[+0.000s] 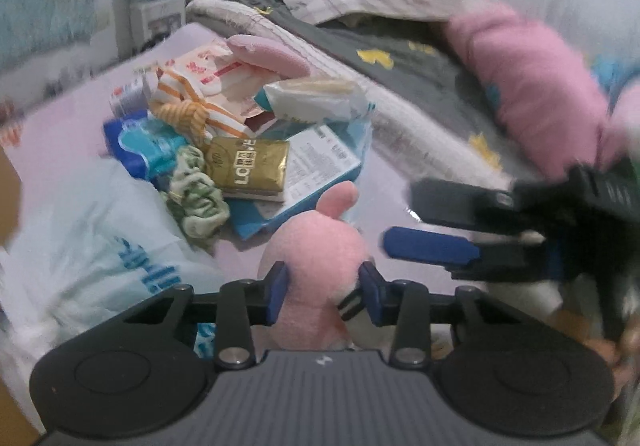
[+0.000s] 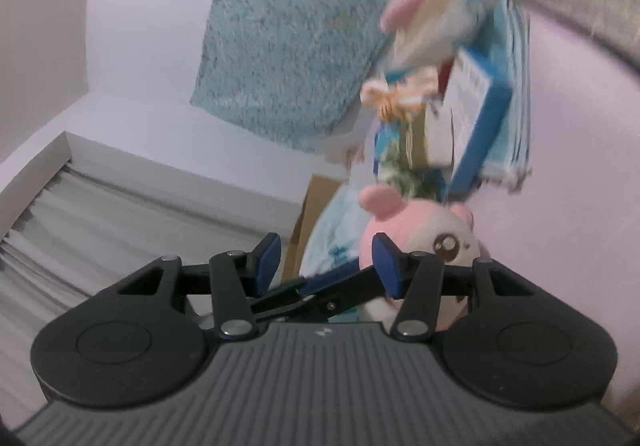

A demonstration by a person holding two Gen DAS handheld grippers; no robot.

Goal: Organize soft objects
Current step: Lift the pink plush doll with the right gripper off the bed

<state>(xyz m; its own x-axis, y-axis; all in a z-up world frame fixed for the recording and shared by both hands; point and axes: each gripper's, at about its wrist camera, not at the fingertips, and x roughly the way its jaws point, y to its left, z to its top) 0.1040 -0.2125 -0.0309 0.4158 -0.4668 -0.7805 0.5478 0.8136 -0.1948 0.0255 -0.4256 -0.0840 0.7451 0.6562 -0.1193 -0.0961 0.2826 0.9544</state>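
Observation:
A small pink and white plush toy (image 1: pixel 316 246) lies on the lilac bed sheet (image 1: pixel 394 173). My left gripper (image 1: pixel 324 286) is shut on it, its blue pads pressing into the plush's sides. In the right wrist view the same plush (image 2: pixel 436 242) shows a round eye, with a finger of my left gripper (image 2: pixel 320 280) reaching across to it. My right gripper (image 2: pixel 326 260) stands open beside the toy with nothing gripped; from the left wrist view the right gripper (image 1: pixel 400 217) hovers just right of the plush.
Behind the plush is a pile: a gold packet (image 1: pixel 248 165), a green scrunchie (image 1: pixel 196 201), an orange striped knotted cloth (image 1: pixel 188 113) and a blue box (image 1: pixel 316 165). A white plastic bag (image 1: pixel 100 246) lies left. A dark starred blanket (image 1: pixel 400 77) and pink cushion (image 1: pixel 532 85) lie right.

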